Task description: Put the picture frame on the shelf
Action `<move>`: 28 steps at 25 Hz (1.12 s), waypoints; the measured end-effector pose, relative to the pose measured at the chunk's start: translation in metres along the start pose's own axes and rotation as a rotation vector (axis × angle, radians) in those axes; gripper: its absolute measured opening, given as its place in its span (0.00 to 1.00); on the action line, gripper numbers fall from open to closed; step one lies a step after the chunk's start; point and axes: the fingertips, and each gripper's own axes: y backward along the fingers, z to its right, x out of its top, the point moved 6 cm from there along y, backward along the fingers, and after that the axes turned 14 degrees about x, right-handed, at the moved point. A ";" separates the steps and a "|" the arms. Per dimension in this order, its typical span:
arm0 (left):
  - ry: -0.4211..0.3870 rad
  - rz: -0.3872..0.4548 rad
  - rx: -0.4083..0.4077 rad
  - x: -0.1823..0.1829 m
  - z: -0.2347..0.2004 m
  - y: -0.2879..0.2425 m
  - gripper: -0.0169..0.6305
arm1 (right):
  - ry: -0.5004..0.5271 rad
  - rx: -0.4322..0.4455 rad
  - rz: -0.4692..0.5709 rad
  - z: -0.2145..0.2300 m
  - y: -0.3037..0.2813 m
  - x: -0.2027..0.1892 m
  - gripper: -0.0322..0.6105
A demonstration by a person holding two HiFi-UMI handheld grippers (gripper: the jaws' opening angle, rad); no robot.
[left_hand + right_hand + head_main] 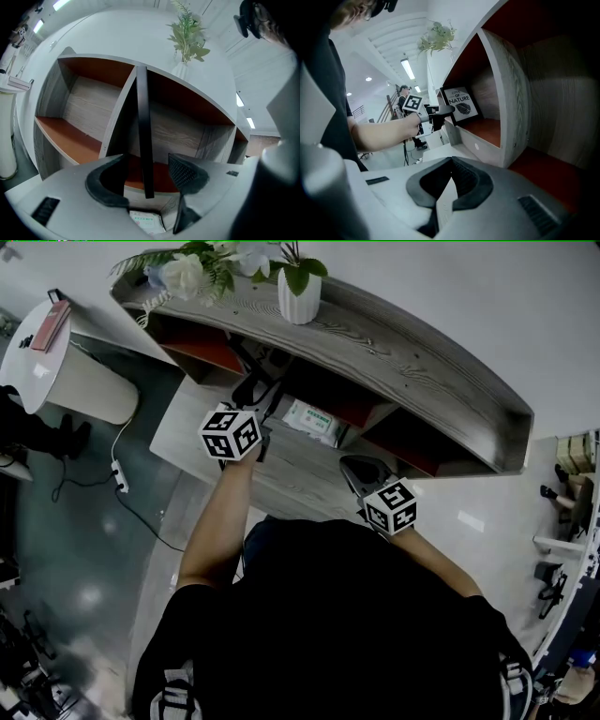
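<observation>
Right gripper (451, 164): fingers closed tip to tip, holding nothing; idle off the shelf's front edge.
Left gripper (145, 171): fingers spread wider than the frame's side edge, which runs between them with a gap on either side.
Picture frame (461, 105): black, upright at the front edge of a red-floored shelf (511, 93) compartment, apparently resting there.
Handling: judged light and rigid; any glazing fragile; thin, so easily tipped. Take hold across a side rail.
Writing: print reads "OF NATURE"; the small line above looks like "LOVE".
Wipes pack (309, 420): worktop below; green print illegible.
</observation>
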 end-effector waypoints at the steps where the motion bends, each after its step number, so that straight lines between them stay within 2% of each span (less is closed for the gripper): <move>1: -0.001 -0.001 0.002 -0.001 0.000 0.002 0.42 | 0.001 -0.006 0.007 0.001 0.002 0.000 0.07; 9: -0.018 -0.004 -0.010 -0.008 0.003 0.015 0.42 | 0.029 -0.047 0.051 0.001 0.012 0.007 0.07; 21: -0.028 -0.027 0.003 -0.020 -0.002 0.054 0.41 | 0.038 -0.053 0.076 -0.004 0.021 0.008 0.07; 28: -0.031 -0.021 0.037 -0.029 -0.003 0.081 0.36 | 0.040 -0.102 0.111 0.005 0.039 0.011 0.07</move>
